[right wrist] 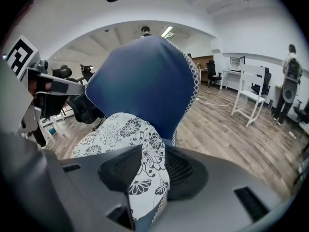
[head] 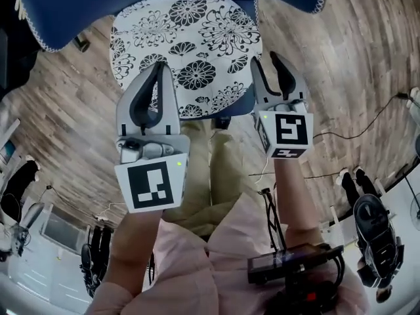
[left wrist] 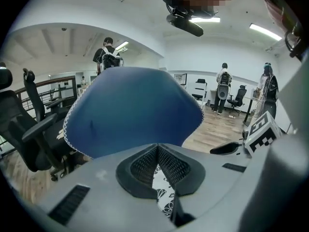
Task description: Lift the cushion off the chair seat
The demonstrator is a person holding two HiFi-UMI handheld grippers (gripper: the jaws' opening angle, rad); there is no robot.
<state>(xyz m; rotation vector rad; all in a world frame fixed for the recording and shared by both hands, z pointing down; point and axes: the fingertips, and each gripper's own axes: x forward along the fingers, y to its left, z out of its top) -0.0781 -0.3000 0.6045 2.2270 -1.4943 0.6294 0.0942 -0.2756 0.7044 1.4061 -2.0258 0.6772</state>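
**Head view: both tools clamped on the cushion's near edge**

Your left tool (head: 158, 69) is pinching the near left edge of the cushion (head: 197, 38). The left gripper view shows the flower-print cloth caught low between its pressed pads. Your right tool (head: 268, 60) is closed on the near right edge, with a fold of cloth standing between its jaws. The cushion lies over the seat of the blue chair (head: 164, 2), in front of the backrest. Whether it has cleared the seat cannot be determined.

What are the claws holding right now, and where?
The floral cushion, by its near edge: left claw on the left part, right claw on the right.
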